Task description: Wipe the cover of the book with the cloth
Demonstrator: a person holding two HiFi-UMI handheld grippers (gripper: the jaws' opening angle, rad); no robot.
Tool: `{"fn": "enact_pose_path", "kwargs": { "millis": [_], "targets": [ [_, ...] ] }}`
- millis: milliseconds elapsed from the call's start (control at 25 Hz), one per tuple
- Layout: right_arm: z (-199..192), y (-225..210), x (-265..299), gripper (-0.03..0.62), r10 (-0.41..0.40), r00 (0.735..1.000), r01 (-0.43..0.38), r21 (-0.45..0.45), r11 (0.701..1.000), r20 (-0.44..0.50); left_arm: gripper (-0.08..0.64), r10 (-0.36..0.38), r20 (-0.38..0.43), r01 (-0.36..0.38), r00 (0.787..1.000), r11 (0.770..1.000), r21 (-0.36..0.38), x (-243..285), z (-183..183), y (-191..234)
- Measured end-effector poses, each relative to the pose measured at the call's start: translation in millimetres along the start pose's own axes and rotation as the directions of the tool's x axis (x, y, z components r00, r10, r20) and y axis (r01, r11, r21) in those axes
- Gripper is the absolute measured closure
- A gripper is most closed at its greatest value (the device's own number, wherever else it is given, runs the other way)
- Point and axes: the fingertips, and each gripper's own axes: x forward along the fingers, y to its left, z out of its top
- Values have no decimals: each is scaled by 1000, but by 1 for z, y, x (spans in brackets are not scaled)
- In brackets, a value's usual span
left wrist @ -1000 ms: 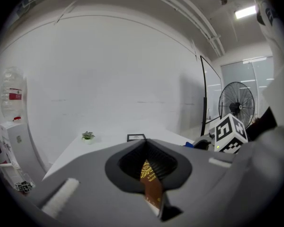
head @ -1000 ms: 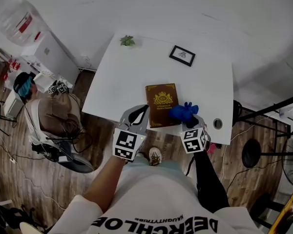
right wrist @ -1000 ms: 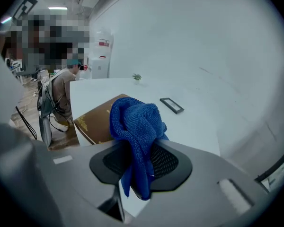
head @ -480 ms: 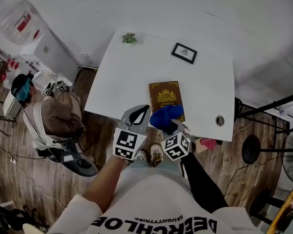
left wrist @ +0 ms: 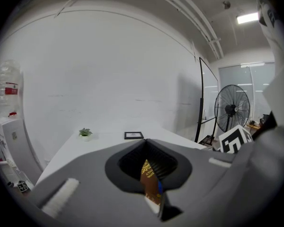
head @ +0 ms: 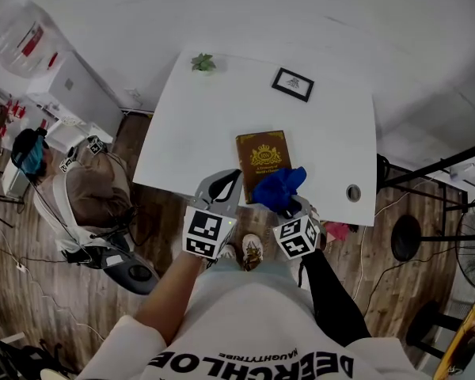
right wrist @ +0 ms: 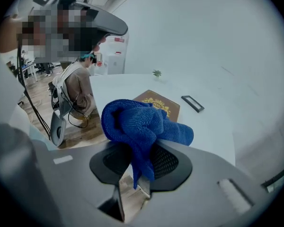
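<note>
- Your right gripper [head: 291,206] has its jaws clamped on the blue cloth [head: 279,187], which bunches up in a thick wad above the jaw tips with a short tail hanging down between them.
- Your left gripper [head: 234,177] has its jaws brought together at the tips, with nothing between them. It sits over the front edge of the table [head: 190,133], just left of the book [head: 263,158].
- The book lies flat with its brown, gold-printed cover up. It is a little right of the middle of the table, and its near end reaches the front edge.
- In the head view the cloth overlaps the book's near right corner. You cannot tell from any view whether it touches the cover.
- The rest of the cover, from the gold crest to the far end, lies uncovered.
- On the left, a broad stretch of white tabletop runs from the book's long side to the table's left edge.
- On the right, a narrower strip runs to the right edge, and a round hole [head: 353,192] sits in it near the front right corner.
- A small picture frame [head: 293,85] lies near the back edge, well apart from the book.
- A little plant [head: 203,62] stands at the back left corner.
- Both grippers hover side by side at the front edge, close together.
</note>
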Motion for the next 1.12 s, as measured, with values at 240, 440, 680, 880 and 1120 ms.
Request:
{"fn": "enact_pose_path", "kwargs": {
  "millis": [240, 440, 680, 880, 1120],
  "targets": [
    [-38, -44, -10, 486, -79, 995, 85, 97, 992, -61, 503, -17, 9, 17, 1000, 1000, 6, 10, 8, -9],
    [-69, -74, -12, 486, -102, 989, 118, 155, 981, -112, 503, 0, -4, 0, 1000, 1000, 12, 20, 7, -9],
    [-35, -95, -19, 486, -108, 994, 101, 155, 983, 34, 503, 25, 16, -26, 1000, 999, 20, 29, 22, -8],
    [29, -110, -2, 485, -77, 980, 60, 98, 993, 182, 503, 99, 27, -100, 995, 995, 17, 36, 31, 9],
    [102, -96, 37, 483, 23, 967, -24, 1, 1000, 255, 503, 196, 28, -196, 980, 980, 15, 36, 32, 29]
  ]
}}
